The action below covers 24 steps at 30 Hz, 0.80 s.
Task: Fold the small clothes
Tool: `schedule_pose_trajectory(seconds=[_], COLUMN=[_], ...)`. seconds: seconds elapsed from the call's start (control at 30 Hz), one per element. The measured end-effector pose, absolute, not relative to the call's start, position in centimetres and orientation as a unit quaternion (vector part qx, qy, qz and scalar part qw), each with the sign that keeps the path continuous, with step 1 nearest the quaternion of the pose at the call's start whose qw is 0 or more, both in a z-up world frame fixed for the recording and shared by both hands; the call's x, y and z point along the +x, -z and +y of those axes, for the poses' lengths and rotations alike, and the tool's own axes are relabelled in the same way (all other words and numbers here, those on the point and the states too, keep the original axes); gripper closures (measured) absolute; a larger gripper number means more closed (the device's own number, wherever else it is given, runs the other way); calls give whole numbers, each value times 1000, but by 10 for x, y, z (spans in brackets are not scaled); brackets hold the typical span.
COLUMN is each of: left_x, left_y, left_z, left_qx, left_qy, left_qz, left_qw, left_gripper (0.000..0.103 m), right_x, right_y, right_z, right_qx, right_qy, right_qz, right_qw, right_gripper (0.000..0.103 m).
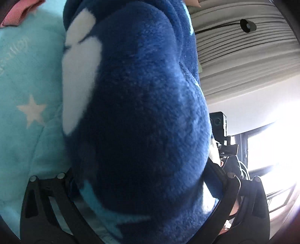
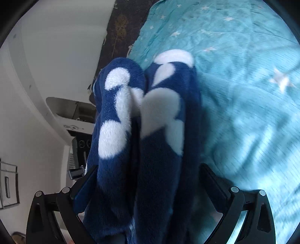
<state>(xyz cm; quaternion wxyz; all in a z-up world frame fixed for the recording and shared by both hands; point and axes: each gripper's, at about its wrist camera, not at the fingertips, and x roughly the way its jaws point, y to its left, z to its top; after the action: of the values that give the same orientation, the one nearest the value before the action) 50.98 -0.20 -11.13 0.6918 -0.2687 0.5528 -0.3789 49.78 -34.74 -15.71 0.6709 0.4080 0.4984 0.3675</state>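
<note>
A dark blue fleece garment [image 1: 138, 112] with white patches fills the left wrist view. My left gripper [image 1: 144, 180] is shut on a bunched fold of it, and its fingertips are hidden under the fabric. In the right wrist view the same blue fleece garment [image 2: 146, 131] hangs in two folded thicknesses between the fingers. My right gripper [image 2: 146, 180] is shut on it and holds it lifted above the bed. Both sets of fingertips are covered by fleece.
A turquoise bedsheet [image 2: 243, 93] with white stars lies under and to the right of the garment; it also shows in the left wrist view [image 1: 28, 93]. A pink cloth [image 1: 18, 13] lies at the top left. A white wall [image 2: 46, 65], the other gripper's camera [image 1: 221, 125] and a bright window [image 1: 271, 146] are nearby.
</note>
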Motion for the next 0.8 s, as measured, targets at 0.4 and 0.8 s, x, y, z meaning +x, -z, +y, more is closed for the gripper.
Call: schedule_pose_trajectory(seconds=[0.4,0.8], left_x=[478,534], left_y=[50,3], left_z=[-32,-170], left_qx=[-214,-143], left_qy=[391,442], left_qz=[468,455], left_qw=[763,760], left_gripper=[19,13], right_x=[480,457], right_y=[108,43], right_z=[-349,-467], right_qx=[396,405], right_qy=[-355,-252], right_qz=[435,376], right_qw=[726,794], right_gripper=[36,29])
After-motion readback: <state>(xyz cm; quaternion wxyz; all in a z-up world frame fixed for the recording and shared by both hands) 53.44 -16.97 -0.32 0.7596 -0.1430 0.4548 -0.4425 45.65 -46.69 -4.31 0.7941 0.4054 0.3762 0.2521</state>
